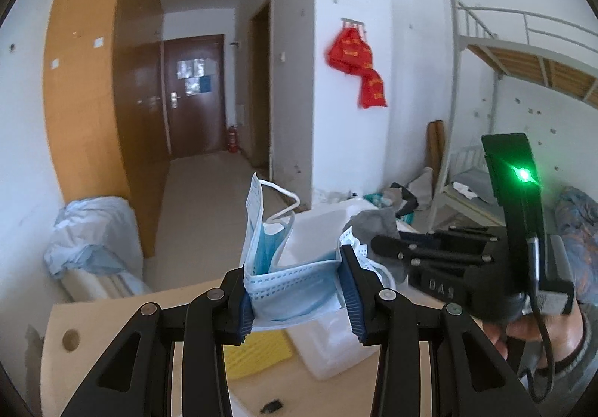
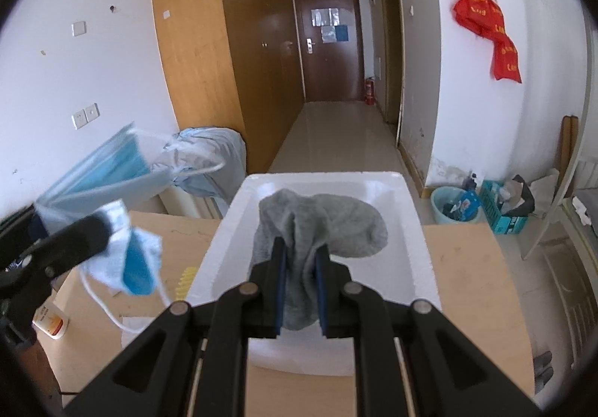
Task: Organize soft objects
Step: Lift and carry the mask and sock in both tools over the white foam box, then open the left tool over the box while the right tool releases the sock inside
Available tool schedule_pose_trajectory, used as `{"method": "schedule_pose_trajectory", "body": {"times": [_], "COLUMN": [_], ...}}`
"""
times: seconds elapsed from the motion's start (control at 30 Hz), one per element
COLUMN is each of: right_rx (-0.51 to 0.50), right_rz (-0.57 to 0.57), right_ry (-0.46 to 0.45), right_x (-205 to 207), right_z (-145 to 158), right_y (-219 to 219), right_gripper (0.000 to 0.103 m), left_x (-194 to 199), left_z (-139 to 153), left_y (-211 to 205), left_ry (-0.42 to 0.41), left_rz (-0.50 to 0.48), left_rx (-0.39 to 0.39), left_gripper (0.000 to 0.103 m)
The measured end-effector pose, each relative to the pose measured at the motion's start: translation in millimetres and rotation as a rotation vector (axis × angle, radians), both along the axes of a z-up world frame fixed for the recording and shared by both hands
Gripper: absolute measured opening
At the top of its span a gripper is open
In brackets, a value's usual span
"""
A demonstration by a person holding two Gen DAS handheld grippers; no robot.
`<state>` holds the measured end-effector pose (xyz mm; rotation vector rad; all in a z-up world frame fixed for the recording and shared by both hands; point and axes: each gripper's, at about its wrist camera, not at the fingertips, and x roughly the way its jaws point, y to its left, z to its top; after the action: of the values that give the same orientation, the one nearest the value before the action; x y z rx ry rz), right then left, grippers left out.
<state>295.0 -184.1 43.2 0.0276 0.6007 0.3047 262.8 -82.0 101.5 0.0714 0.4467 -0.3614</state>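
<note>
Masks (image 1: 295, 286) clamped in left gripper (image 1: 297, 290), raised above table (image 1: 123, 308).

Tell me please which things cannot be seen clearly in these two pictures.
- Left wrist view: the yellow item on the table is mostly covered by the face masks and the left tongs.
- Right wrist view: the box floor under the grey sock is hidden by the sock and the right tongs.
- Right wrist view: the bottle label is too small to read.
</note>
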Motion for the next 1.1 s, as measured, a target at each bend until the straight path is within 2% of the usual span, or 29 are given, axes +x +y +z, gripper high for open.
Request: {"method": "schedule_pose_trajectory", "body": {"times": [0.27,0.47,0.8,0.83,0.9,0.97,1.0,1.03,1.1], "right_rx": [0.016,0.022,0.058,0.060,0.067,0.077,0.089,0.109,0.129], "right_rz": [-0.016,-0.019,-0.021,-0.021,-0.040,-0.072,-0.073,-0.074,-0.077], "right_ry": [0.018,0.023,0.049,0.049,0.036,0.008,0.002,-0.001,-0.007], "right_x": [7.7,9.1,19.3,19.1,16.8,12.9,12.1,11.2,9.5], "right_z": [0.8,0.8,-5.5,-5.5,-4.5,-1.2,-0.4,0.9,3.7], "right_y": [-4.5,-4.7,-10.9,-11.7,-14.3,-21.7,-24.9,-28.7,-32.7], "right_gripper": [0.017,0.017,0.018,0.022,0.046,0.064,0.067,0.072,0.077], "left_x": [34.2,54.8,77.9,78.8,81.3,80.0,80.1,80.4,79.0], "left_z": [-12.3,-16.8,-27.7,-28.1,-26.6,-24.5,-22.9,-22.6,-18.5], "left_y": [-17.2,-22.5,-26.7,-25.7,-26.5,-20.8,-17.8,-14.3,-8.3], "left_ry": [0.034,0.085,0.148,0.156,0.161,0.148,0.144,0.141,0.131], "left_rz": [-0.037,-0.113,-0.132,-0.138,-0.143,-0.144,-0.149,-0.151,-0.138], "left_rx": [0.027,-0.012,-0.014,-0.023,-0.033,-0.052,-0.068,-0.085,-0.098], "left_gripper": [0.042,0.042,0.044,0.044,0.049,0.060,0.065,0.074,0.081]}}
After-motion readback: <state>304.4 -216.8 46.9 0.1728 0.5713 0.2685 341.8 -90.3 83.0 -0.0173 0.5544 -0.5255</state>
